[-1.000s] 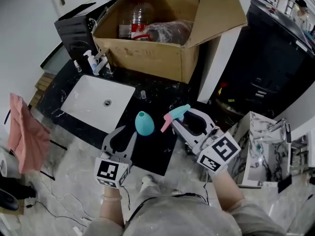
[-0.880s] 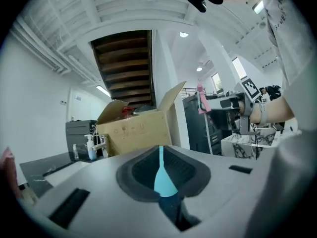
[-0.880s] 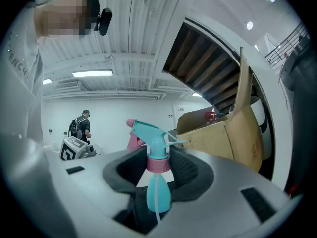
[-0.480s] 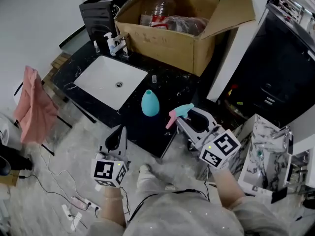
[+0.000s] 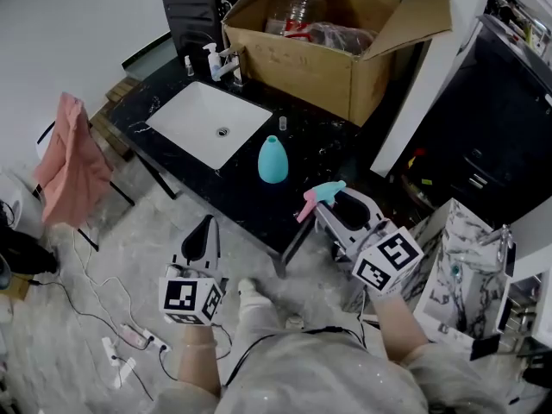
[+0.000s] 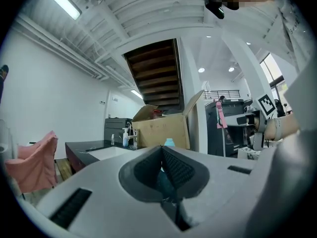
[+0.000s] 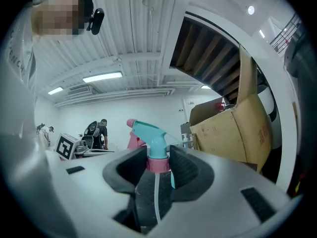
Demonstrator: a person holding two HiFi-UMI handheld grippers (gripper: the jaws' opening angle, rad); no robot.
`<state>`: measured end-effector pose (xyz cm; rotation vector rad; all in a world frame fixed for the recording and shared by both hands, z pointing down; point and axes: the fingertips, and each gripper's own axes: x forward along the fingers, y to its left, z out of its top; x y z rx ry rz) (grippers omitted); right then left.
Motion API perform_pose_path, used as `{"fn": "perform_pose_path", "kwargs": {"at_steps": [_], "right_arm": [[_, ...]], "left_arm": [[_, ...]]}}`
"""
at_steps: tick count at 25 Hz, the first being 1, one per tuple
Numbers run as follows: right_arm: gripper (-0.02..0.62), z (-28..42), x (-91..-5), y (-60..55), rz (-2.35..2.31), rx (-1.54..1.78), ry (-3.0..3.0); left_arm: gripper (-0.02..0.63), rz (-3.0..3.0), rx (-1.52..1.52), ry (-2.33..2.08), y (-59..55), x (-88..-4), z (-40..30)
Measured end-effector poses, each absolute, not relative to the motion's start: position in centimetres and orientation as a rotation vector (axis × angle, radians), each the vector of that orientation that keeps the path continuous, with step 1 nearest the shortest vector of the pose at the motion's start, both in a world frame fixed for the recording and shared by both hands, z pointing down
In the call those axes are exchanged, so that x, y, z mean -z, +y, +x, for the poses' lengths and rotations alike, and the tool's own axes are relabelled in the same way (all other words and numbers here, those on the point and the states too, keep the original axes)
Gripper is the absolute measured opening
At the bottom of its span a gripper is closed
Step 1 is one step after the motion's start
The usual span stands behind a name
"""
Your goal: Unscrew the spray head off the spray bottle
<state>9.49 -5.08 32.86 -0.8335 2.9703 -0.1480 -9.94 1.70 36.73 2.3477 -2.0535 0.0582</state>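
Right gripper (image 5: 326, 207) is clamped on the spray head (image 5: 318, 195). In the right gripper view the pads (image 7: 184, 168) press on the pink collar from both sides. The teal nozzle body sticks up above the jaws, the pink trigger is behind it, and the clear dip tube (image 7: 156, 202) hangs down between the jaws. The head is off the bottle and well apart from it.

The spray bottle (image 5: 272, 160) stands upright on the black counter (image 5: 323, 149), just above frame centre in my head view, toward 12 o'clock. From the bottle, the right gripper with the head is at 4 o'clock, out past the counter's front edge.

Left gripper (image 5: 207, 224) is at 7 o'clock from the bottle, off the counter and over the floor. Its jaws are fully together with nothing between them. The left gripper view shows the pads (image 6: 174, 166) meeting, with the teal bottle top just visible beyond them.

Around it I see:
- The white sink (image 5: 203, 121) is at 10 o'clock from the bottle.
- A small clear cup (image 5: 282, 122) is at 12 o'clock from the bottle, near it.
- A soap pump (image 5: 211, 61) and a faucet (image 5: 231, 65) sit at the sink's far edge.
- An open cardboard box (image 5: 319, 63) is at 1 o'clock on the counter's far side, with a clear plastic bottle (image 5: 297, 7) inside.
- A pink cloth (image 5: 73, 166) hangs at 9 o'clock near the frame edge.
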Motion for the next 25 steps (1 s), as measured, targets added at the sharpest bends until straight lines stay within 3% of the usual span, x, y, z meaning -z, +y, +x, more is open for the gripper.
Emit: {"fn": "perform_pose_path", "kwargs": {"at_steps": [25], "right_arm": [[0.149, 9.3, -32.5, -0.5, -0.800, 0.120, 2.958]], "left_arm": [[0.006, 2.279, 0.023, -2.170, 7.4, -35.6, -11.4]]}}
